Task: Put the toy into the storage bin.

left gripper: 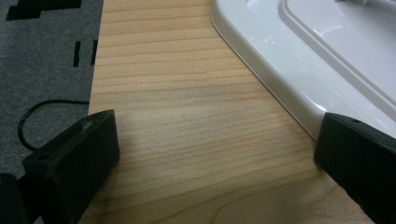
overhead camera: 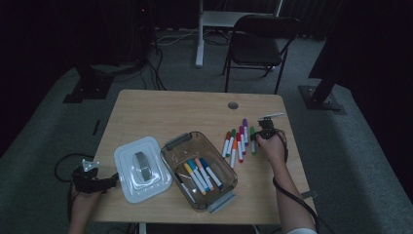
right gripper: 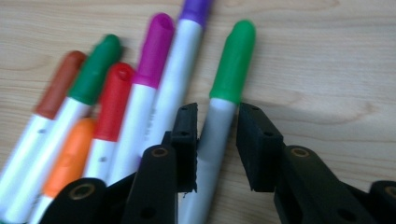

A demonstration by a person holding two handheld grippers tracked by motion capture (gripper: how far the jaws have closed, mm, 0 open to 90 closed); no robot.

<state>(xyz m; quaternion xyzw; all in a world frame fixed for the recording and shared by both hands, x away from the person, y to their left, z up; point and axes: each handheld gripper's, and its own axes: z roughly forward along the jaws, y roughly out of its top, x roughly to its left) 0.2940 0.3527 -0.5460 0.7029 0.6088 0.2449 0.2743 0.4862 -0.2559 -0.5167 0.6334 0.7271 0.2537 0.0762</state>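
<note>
Several capped markers (overhead camera: 238, 140) lie side by side on the wooden table (overhead camera: 160, 112), right of a clear plastic box (overhead camera: 229, 187) that holds several more markers (overhead camera: 202, 174). My right gripper (overhead camera: 263, 135) is down at the right end of the row. In the right gripper view its jaws (right gripper: 217, 116) straddle the grey barrel of the light-green-capped marker (right gripper: 232, 60), pads close on both sides with thin gaps; the marker lies flat on the table. My left gripper (overhead camera: 114, 179) rests at the table's left front, open (left gripper: 217, 135) and empty beside the white lid (left gripper: 317, 60).
The white lid (overhead camera: 141, 168) with a grey handle lies flat left of the box. Purple (right gripper: 177, 79), magenta, red, orange and dark green markers crowd the left side of the gripped-around one. A cable hole (overhead camera: 233, 105) sits at the table's back. A black chair (overhead camera: 260, 41) stands beyond.
</note>
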